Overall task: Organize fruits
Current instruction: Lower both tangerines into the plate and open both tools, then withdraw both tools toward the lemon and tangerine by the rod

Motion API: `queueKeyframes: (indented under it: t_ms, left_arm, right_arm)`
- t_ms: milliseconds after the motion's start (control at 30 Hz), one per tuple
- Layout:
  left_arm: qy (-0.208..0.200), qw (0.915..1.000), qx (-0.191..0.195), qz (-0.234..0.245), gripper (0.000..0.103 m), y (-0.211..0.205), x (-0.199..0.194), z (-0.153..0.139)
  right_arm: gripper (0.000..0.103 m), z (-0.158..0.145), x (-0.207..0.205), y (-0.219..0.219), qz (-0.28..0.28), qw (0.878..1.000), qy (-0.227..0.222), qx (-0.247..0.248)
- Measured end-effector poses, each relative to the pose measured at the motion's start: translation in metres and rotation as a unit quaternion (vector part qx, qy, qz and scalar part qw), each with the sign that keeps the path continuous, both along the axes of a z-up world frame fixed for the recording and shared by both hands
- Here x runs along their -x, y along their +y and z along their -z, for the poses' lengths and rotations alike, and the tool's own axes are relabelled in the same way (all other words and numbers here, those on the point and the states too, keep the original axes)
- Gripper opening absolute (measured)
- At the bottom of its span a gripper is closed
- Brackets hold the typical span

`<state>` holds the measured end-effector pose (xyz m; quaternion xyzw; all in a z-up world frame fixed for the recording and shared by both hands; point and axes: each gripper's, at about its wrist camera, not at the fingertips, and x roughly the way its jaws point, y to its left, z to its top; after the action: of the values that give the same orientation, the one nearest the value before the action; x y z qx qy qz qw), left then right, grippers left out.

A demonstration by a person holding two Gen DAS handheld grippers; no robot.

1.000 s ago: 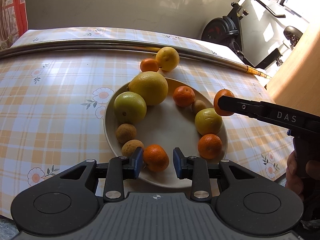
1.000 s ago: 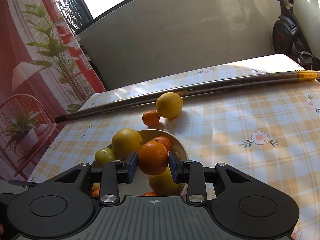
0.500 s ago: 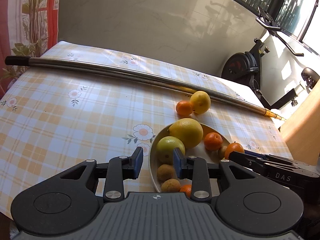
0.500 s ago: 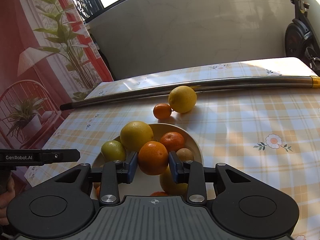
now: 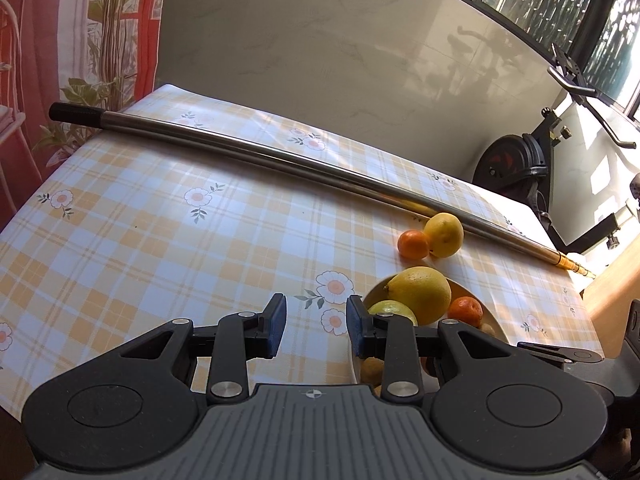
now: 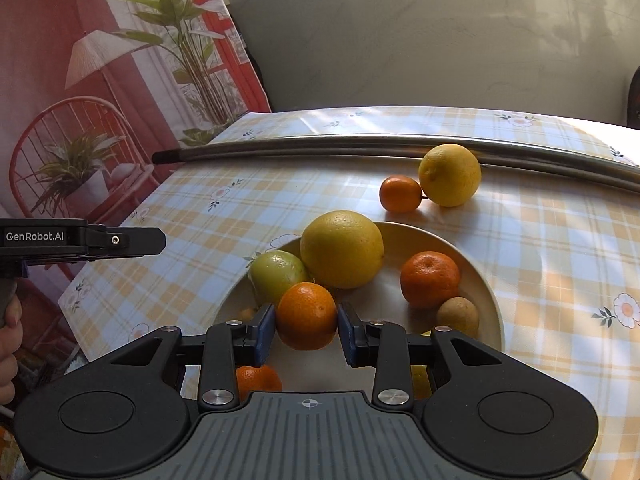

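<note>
Your surface [image 5: 168, 216] wears a checked cloth below a pale wall [image 5: 320, 60]; your right gripper [image 6: 306, 326] jaws clench an orange [image 6: 306, 315] over the plate [image 6: 476, 276]; the left gripper [image 5: 316, 322] jaws stand empty.

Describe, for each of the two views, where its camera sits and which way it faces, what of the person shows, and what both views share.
Left wrist: on the left gripper, jaws empty, facing down across the checked tablecloth towards the metal pole; no hand visible.
Right wrist: on the right gripper, clamping an orange above the plate; a hand shows at the left edge.
Shared: plate, large yellow citrus, pole.
</note>
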<state>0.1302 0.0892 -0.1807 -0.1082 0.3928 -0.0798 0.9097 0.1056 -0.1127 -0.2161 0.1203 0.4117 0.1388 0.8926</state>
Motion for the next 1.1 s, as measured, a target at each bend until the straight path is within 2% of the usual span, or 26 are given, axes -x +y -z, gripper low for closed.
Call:
queueKeyframes:
  t_ms: [333,1100]
  left_arm:
    - [0.005,1.0000,-0.004,0.006,0.034,-0.004,0.000,0.005]
    - [0.012,0.9997,-0.014,0.018,0.034,-0.012,0.001,0.009]
  right_arm:
    - [0.031,0.011,-0.005,0.011,-0.026,0.999,0.020,0.007]
    - [0.034,0.009,-0.002,0.015,-0.042,0.999,0.010,-0.002]
